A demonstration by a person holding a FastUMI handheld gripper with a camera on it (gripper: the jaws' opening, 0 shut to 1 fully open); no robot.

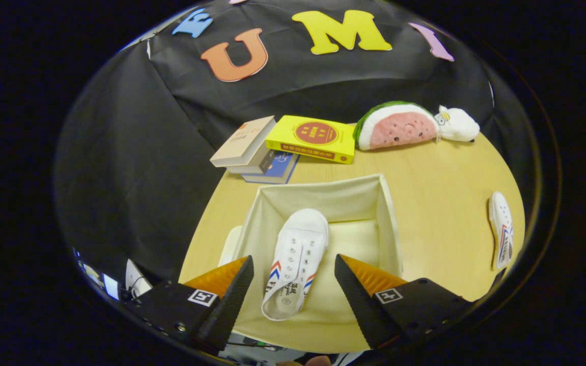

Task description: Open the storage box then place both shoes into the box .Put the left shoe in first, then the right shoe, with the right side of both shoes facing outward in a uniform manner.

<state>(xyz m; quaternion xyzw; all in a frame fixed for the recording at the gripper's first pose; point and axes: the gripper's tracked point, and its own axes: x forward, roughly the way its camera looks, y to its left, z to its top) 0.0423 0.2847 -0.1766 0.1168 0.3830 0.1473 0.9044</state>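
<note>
Claw point(293, 284) spread wide over first shoe point(295, 262) lying in open box point(389, 213) (apparently released); next, probably fetching second shoe point(500, 229), far right on desk point(440, 168).

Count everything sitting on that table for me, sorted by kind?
Shoes: 2, one in the open storage box between the spread fingers, one on the table
Books: 3
Plush toys: 2
Storage box: 1
Total: 8
</note>
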